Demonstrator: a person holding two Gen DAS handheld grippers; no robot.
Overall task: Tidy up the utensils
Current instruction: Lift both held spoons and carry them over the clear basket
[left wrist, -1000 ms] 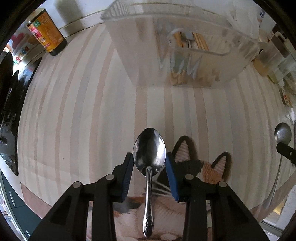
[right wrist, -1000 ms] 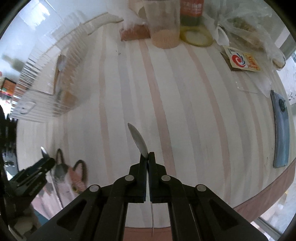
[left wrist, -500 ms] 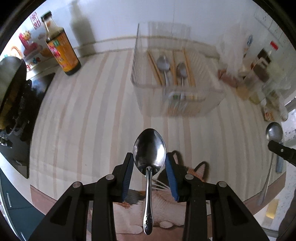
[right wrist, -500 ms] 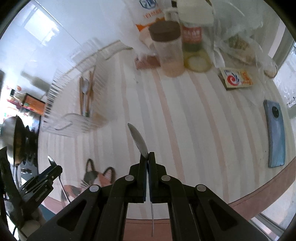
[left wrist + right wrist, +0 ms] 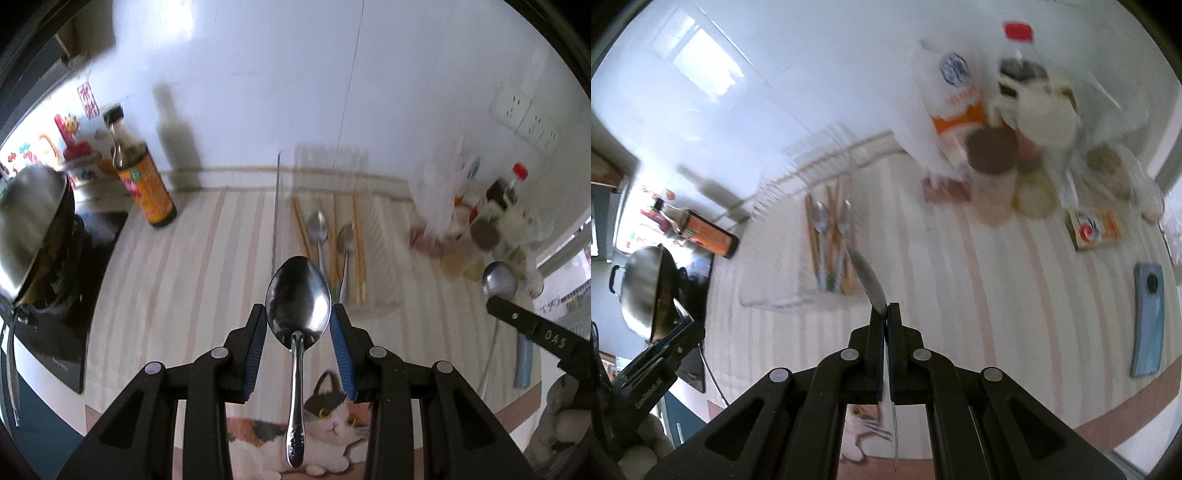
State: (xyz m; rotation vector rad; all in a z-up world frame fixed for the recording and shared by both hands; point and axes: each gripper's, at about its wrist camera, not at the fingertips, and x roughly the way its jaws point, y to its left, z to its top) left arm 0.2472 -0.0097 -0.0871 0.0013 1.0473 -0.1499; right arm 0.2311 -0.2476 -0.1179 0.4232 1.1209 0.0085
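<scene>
- Left wrist view: the left gripper (image 5: 298, 325) holds a spoon (image 5: 297, 312) by the sides of its bowl, blue pads against both edges. Bowl faces the camera; handle hangs down towards the lens.
- Same view: a clear plastic bin (image 5: 369, 236) stands on the striped tabletop (image 5: 192, 266) beyond the gripper. Two spoons (image 5: 318, 226) and several wooden chopsticks (image 5: 357, 236) lie lengthwise inside it.
- A sauce bottle (image 5: 146, 184) with an orange label stands upright near the wall, left of the bin. A wok (image 5: 29, 225) sits at the far left edge.
- A cat-print mat (image 5: 332, 413) lies at the near table edge, below the held spoon.
- Right wrist view: the right gripper (image 5: 885, 317) is fully closed on a second spoon (image 5: 868, 278), seen edge-on; its bowel end projects past the fingertips, handle trailing beneath.
- Same view: jars and bags (image 5: 1004, 147) cluster by the wall, blurred. A phone (image 5: 1147, 317) lies flat at the right, well apart from the bin.
</scene>
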